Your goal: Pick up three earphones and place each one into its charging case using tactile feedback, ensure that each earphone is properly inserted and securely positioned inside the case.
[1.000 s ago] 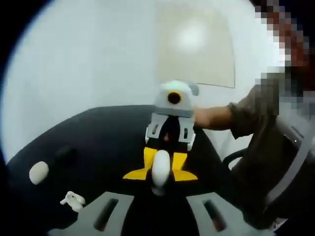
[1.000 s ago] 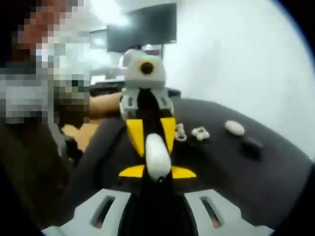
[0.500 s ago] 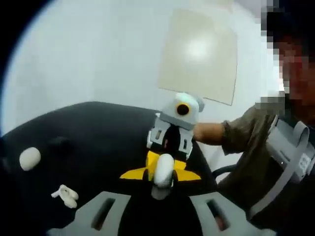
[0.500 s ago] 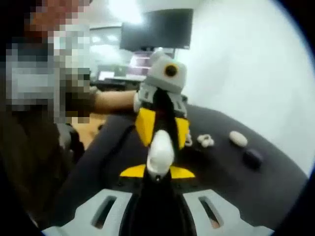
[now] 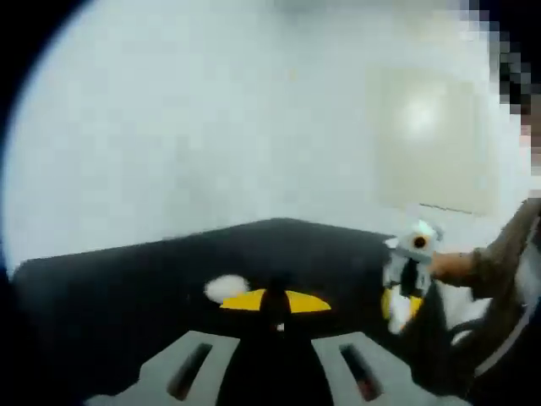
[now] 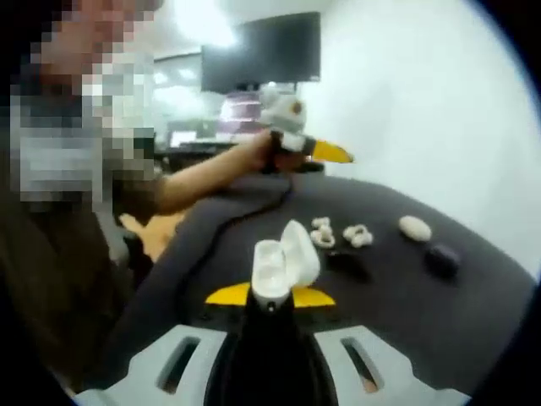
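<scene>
Item: white charging case [image 6: 277, 269], lid swung open, clamped upright in my right gripper [image 6: 270, 298] above the dark table [image 6: 473, 296]; earphones [image 6: 338, 234] ahead near the far edge, nearer my left gripper [image 6: 325, 152], jaws together, apparently empty.

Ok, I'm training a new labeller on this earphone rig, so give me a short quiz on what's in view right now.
1. True or false: the white case held in the right gripper has its lid shut.
2. The table top is: A white, B black, C wooden.
3. In the right gripper view, what holds the left gripper above the table's far edge?
Key: 1 false, the lid stands open. 2 B. 3 a person's hand.
</scene>
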